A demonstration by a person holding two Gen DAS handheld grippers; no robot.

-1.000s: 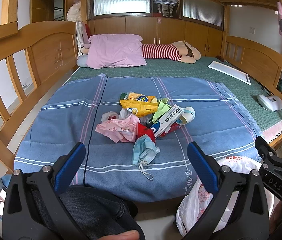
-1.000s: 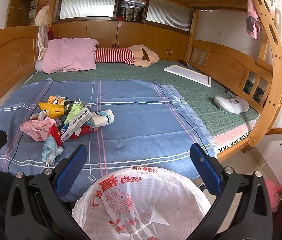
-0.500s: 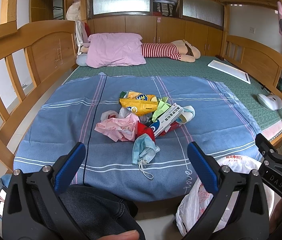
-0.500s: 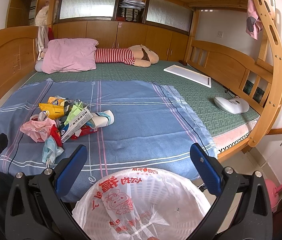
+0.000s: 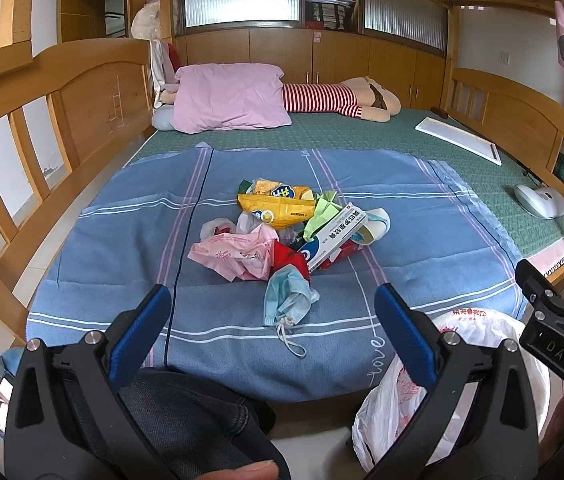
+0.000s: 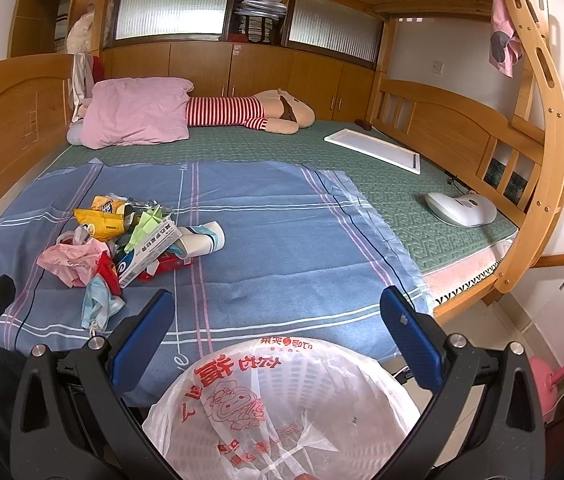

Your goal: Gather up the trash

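Filling most of both views is a wooden bunk bed (image 5: 61,80) with a green mat, and a blue striped sheet (image 5: 121,240) is spread over the near half. Next down in size, a white basket lined with a printed plastic bag (image 6: 282,400) sits on the floor right at the bed's edge. On the sheet there's a trash pile (image 5: 286,232): yellow snack bag, pink plastic bag, medicine box, and a blue face mask (image 5: 288,300) nearest the edge. Left tool (image 5: 269,320) and right tool (image 6: 273,328) are both spread wide, holding nothing, hovering short of the pile.
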